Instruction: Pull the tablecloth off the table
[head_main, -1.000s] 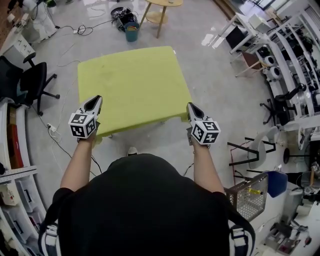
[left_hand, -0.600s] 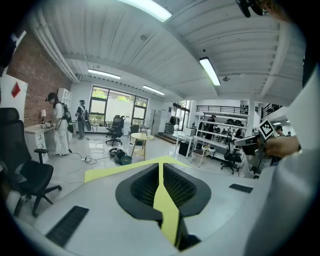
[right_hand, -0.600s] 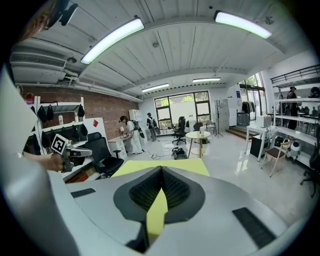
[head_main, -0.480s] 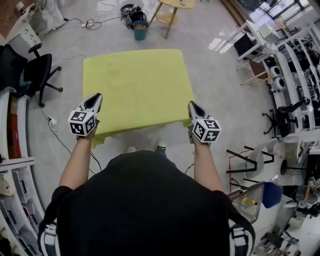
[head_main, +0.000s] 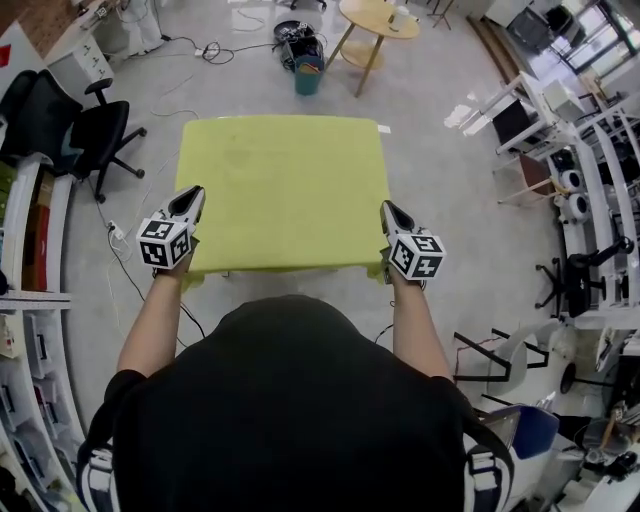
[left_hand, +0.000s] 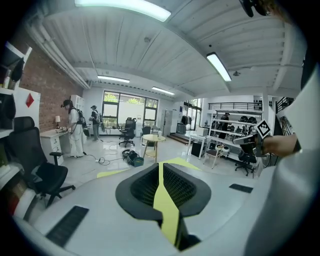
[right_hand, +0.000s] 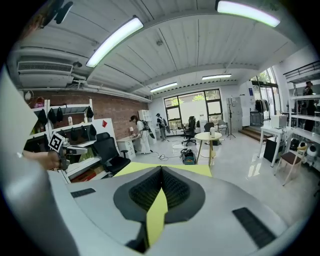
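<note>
A yellow-green tablecloth (head_main: 285, 190) lies spread over a square table, seen from above in the head view. My left gripper (head_main: 190, 199) is shut on the cloth's near left corner. My right gripper (head_main: 386, 211) is shut on the near right corner. In the left gripper view a strip of yellow-green cloth (left_hand: 167, 210) is pinched between the black ribbed pads (left_hand: 145, 187). The right gripper view shows the same: a fold of cloth (right_hand: 156, 212) clamped between the pads (right_hand: 175, 189), with the rest of the cloth (right_hand: 165, 169) stretching away beyond.
A black office chair (head_main: 95, 130) stands left of the table. A round wooden side table (head_main: 377, 20) and a teal bin (head_main: 307, 75) stand beyond it. White racks and chairs (head_main: 560, 150) crowd the right side. Cables (head_main: 120, 255) trail on the floor at the left. Two people stand far off.
The view has shifted so that the cloth sits squarer and further up in the picture. Both grippers keep their hold on the near corners; the right one has moved a little to the right.
</note>
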